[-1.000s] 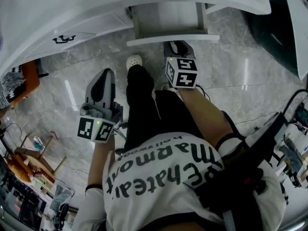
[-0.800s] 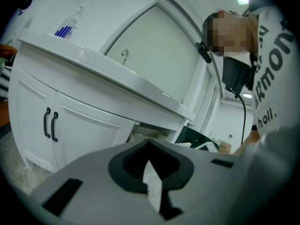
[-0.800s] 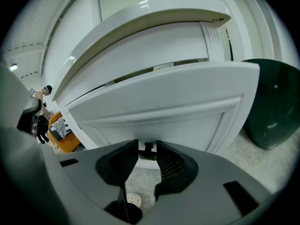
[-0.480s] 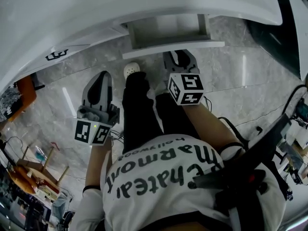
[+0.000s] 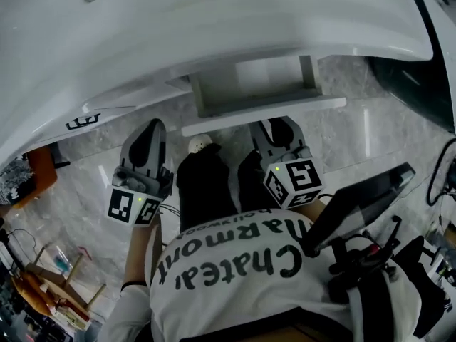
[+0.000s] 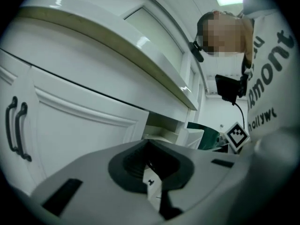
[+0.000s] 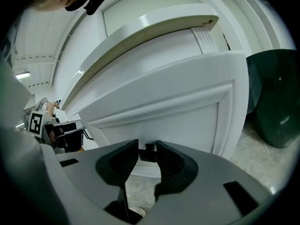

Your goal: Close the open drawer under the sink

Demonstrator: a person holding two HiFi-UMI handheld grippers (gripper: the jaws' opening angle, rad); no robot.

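Observation:
The white drawer point(image 5: 249, 84) stands pulled out under the white sink counter point(image 5: 214, 20); its front panel point(image 5: 263, 114) faces me. My right gripper point(image 5: 274, 125) is up against that panel. In the right gripper view the panel point(image 7: 164, 111) fills the middle, and the right gripper point(image 7: 147, 149) has its narrow-set jaws closed on the small dark drawer handle point(image 7: 148, 153). My left gripper point(image 5: 149, 128) hangs left of the drawer, in front of a cabinet door, apart from it. In its own view the left gripper point(image 6: 149, 149) is shut and holds nothing, and the open drawer point(image 6: 176, 131) shows beyond it.
A cabinet door with two black handles point(image 6: 16, 128) is left of the drawer. A dark green bin point(image 7: 274, 97) stands on the marble floor to the drawer's right. The person's legs and a white shoe point(image 5: 199, 144) are between the grippers. An orange object point(image 5: 35, 166) lies far left.
The left gripper has moved forward and down toward the cabinet. The right gripper has stayed at the drawer front. The head view has shifted over the counter; the drawer is still open.

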